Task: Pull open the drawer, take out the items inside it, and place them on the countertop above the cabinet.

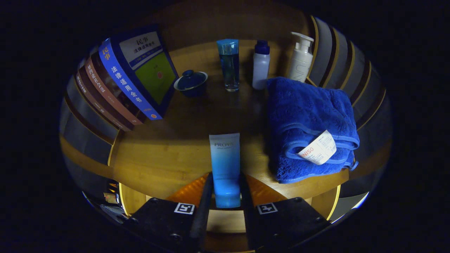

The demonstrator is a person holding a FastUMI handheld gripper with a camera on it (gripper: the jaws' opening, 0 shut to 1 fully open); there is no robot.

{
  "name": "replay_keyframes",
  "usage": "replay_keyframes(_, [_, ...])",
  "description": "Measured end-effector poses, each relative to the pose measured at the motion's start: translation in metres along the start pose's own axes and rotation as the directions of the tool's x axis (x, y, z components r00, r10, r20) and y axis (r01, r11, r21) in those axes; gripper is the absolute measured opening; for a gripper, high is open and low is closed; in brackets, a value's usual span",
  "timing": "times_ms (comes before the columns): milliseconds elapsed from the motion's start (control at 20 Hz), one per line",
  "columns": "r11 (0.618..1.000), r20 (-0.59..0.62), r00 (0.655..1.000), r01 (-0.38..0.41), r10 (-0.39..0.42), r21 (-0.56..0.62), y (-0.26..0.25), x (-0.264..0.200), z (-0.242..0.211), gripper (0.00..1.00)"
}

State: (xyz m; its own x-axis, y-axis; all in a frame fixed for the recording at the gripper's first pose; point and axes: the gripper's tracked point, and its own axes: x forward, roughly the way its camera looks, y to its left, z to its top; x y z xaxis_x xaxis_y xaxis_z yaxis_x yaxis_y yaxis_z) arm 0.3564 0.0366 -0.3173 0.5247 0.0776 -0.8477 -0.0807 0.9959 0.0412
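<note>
Jaws gripping tube [225,165] over bench [165,154] front edge; lower flat left of towel [309,123], then release slow.

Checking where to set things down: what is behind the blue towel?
A white pump bottle stands behind the blue towel, its base hidden. The gripper holds a blue tube.

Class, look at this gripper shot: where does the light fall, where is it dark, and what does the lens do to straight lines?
Gripper view: light pools on the countertop near the gripper, shut on the blue tube; the far bottles sit in dimness; the folded towel shades the wood beside it; the fisheye bows the countertop edge and the books; focus is sharp.
</note>
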Motion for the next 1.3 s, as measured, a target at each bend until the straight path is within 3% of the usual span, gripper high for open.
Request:
replay_keyframes(50, [1.0,0.013,1.0,-0.002,0.002,0.003,0.0,-0.003,0.002,0.5])
replay_keyframes(300, [1.0,0.103,0.995,0.015,-0.014,-0.013,-0.001,-0.021,0.005,1.0])
replay_keyframes(550, [1.0,0.318,0.948,0.022,-0.017,-0.012,0.006,-0.066,0.013,1.0])
replay_keyframes(850, [0.998,0.556,0.831,0.04,-0.006,-0.049,0.021,-0.138,-0.003,1.0])
replay_keyframes(1100, [0.994,0.74,0.673,0.084,-0.009,-0.065,0.033,-0.195,-0.029,1.0])
replay_keyframes(1300, [0.992,0.766,0.642,0.098,-0.005,-0.076,0.04,-0.209,-0.073,1.0])
